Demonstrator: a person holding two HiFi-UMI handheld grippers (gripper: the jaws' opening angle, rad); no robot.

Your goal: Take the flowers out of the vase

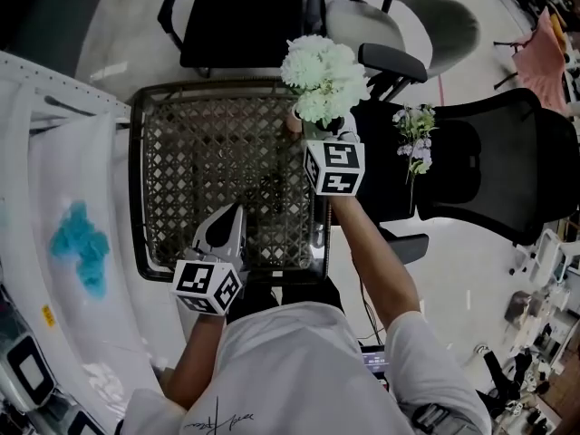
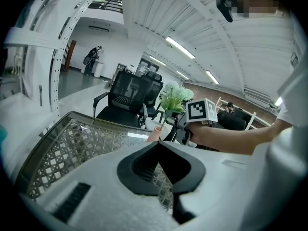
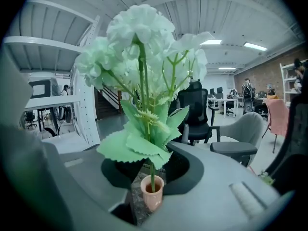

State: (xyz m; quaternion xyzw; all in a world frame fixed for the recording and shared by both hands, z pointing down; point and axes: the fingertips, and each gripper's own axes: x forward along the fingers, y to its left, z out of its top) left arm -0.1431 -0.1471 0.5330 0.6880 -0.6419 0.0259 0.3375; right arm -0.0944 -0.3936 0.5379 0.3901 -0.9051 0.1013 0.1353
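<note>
- My right gripper (image 1: 328, 135) reaches to just under the white flowers (image 3: 144, 57), above the middle of the head view.
- Its jaws stand narrow around the green stems. I take them to be clamped on the flowers, though the leaves cover the spot where the pads meet the stems.
- In the right gripper view one stem runs down into the small pink vase (image 3: 152, 192) at the bottom centre, so the flowers are not yet out of it.
- The vase stands upright at the far right corner of the wire mesh table (image 1: 217, 152).
- My left gripper (image 2: 159, 146) hangs over the near edge of that table, at lower left of the head view, jaws together with nothing between them.
- A second bunch of flowers (image 1: 415, 132) lies on the black chair (image 1: 489, 161) at the right.
</note>
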